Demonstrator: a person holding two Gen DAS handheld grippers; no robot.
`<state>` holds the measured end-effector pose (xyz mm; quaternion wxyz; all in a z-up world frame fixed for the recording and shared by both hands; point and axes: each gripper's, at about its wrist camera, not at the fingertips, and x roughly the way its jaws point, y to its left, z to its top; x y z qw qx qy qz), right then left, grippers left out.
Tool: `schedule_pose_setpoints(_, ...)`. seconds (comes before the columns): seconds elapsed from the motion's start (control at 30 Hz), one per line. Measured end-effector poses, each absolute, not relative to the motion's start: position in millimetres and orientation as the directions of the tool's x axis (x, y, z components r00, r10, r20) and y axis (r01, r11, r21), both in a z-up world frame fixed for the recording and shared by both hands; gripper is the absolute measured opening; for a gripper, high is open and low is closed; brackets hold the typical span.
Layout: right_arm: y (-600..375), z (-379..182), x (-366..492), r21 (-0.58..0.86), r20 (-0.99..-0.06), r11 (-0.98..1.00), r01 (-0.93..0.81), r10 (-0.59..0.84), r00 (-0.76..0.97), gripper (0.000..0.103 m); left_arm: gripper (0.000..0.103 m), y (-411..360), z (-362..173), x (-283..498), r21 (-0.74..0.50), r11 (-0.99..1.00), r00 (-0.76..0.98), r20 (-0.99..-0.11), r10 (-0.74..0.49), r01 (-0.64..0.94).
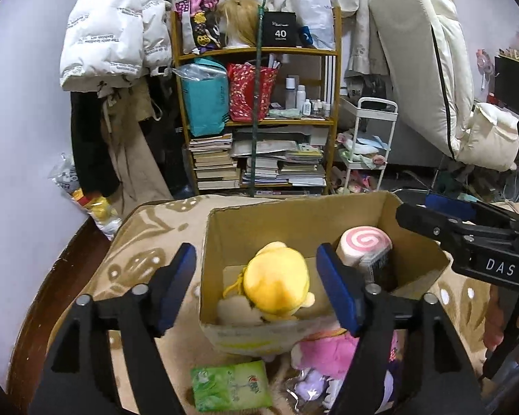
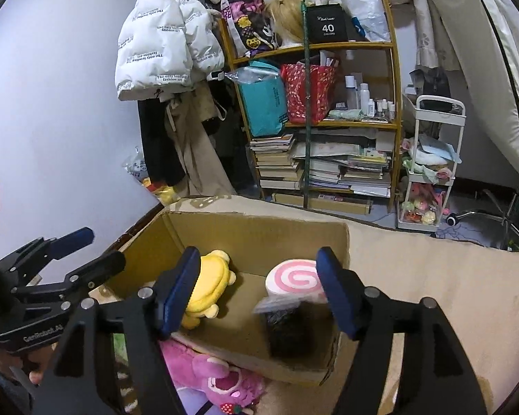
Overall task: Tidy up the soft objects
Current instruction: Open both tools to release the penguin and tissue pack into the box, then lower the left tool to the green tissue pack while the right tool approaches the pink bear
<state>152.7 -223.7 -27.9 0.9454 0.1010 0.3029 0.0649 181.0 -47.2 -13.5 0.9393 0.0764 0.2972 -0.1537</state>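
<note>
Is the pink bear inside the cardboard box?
No, the pink bear lies on the blanket outside the cardboard box, against its near wall.

A yellow plush (image 1: 276, 282) and a pink-and-white swirl roll (image 1: 363, 242) lie in the brown cardboard box (image 1: 294, 214). The bear (image 2: 221, 377) is pink, the packet (image 1: 230, 385) green, the cloth (image 1: 148, 238) beige with white pattern.

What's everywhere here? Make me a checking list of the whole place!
Surface: beige patterned blanket.
Job's things: cardboard box holds yellow plush and pink swirl roll plush; pink bear plush lies outside, against the box's near wall.
Clutter: green tissue pack on the blanket.
Grippers: left gripper and right gripper both open, empty.
Cables: nothing seen.
Surroundings: bookshelf, white puffer jacket, white trolley cart.
</note>
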Motion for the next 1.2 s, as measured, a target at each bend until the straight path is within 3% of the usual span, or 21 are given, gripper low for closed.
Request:
schedule_pose_setpoints(0.1,-223,-25,145,0.234,-0.564,0.971,-0.056,0.183,0.805,0.083,0.089,-43,-9,173,0.083,0.943,0.784,-0.582,-0.216,0.322)
schedule_pose_setpoints(0.17,-223,-22,138,0.244,-0.558,0.969,-0.046,0.179,0.81,0.093,0.091,-39,-6,167,0.087,0.944,0.786,-0.581,-0.211,0.318)
schedule_pose_setpoints(0.3,-220,-17,126,0.255,-0.562,0.966,-0.044,0.184,0.807,0.097,0.095,-29,0,154,0.074,0.95,0.778,-0.594,-0.203,0.304)
schedule_pose_setpoints(0.37,-218,-15,120,0.246,-0.564,0.969,-0.036,0.173,0.807,0.103,0.097,-24,1,148,0.079,0.952,0.776,-0.601,-0.191,0.295)
schedule_pose_setpoints(1.2,-190,-21,80,0.253,-0.614,0.967,-0.028,0.183,0.767,0.103,0.097,18,-21,117,0.061,0.979,0.648,-0.758,-0.082,0.196)
